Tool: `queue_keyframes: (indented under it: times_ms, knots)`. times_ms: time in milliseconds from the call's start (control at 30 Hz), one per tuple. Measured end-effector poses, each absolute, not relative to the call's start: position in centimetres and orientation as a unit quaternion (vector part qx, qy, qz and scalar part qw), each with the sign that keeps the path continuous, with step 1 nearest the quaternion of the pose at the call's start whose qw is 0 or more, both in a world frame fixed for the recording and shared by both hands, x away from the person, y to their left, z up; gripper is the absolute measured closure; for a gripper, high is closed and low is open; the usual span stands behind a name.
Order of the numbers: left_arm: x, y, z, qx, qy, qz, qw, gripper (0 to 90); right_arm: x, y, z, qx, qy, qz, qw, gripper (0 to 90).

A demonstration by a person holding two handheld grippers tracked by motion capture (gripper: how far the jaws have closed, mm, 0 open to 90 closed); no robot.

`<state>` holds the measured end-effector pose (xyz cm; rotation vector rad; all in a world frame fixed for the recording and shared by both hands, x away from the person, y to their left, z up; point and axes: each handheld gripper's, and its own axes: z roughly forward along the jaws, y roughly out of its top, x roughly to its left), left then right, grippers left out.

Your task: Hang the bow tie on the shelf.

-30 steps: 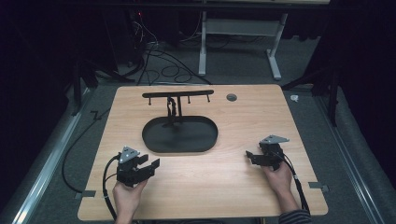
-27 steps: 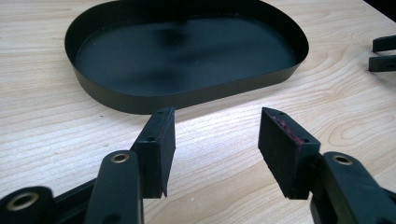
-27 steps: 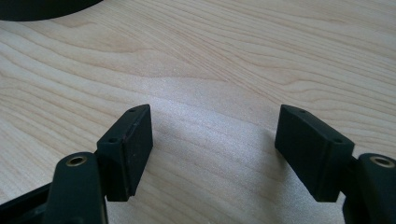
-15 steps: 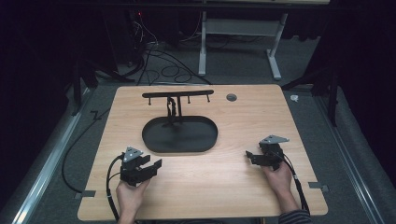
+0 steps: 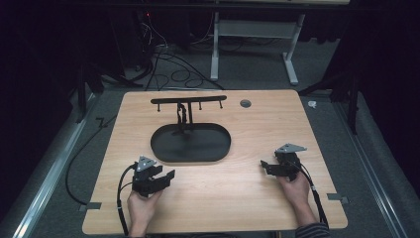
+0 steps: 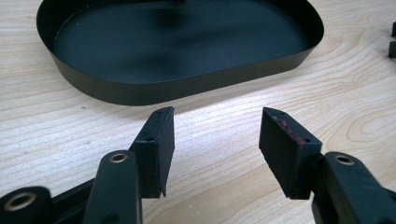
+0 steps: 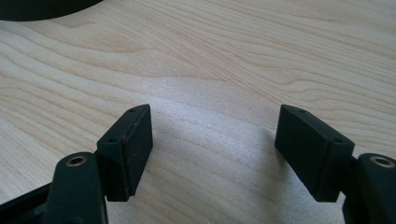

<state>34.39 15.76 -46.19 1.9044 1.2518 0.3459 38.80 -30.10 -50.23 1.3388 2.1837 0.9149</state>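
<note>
A black oval tray (image 5: 218, 148) lies in the middle of the wooden table (image 5: 247, 198), with a black T-shaped stand (image 5: 188, 101) rising from its far side. My left gripper (image 5: 171, 174) sits at the front left, open and empty, pointing toward the tray's near rim. In the left gripper view the tray (image 6: 187, 88) lies just beyond the open gripper (image 6: 217, 133). My right gripper (image 5: 263, 166) rests at the front right, open, pointing left. In the right gripper view, bare wood lies between the pads of that gripper (image 7: 212, 140).
A small grey disc (image 5: 245, 103) is set into the table near the far edge. Cables (image 5: 163, 59) and a white frame's legs (image 5: 292, 59) stand on the floor beyond the table. A metal rail (image 5: 49, 173) runs along the left side.
My left gripper has drifted a little to the right and nearer the front edge. The right gripper has stayed in place.
</note>
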Motion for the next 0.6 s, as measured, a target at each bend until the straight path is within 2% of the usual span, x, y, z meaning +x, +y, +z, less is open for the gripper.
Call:
queue_keyframes:
  times_ms: [600]
  knots:
    - [35.3,14.7,-47.4,0.767,0.491,0.148,0.385,44.9,38.8,-30.1,-50.2,0.481,0.785,0.329,0.209,28.7]
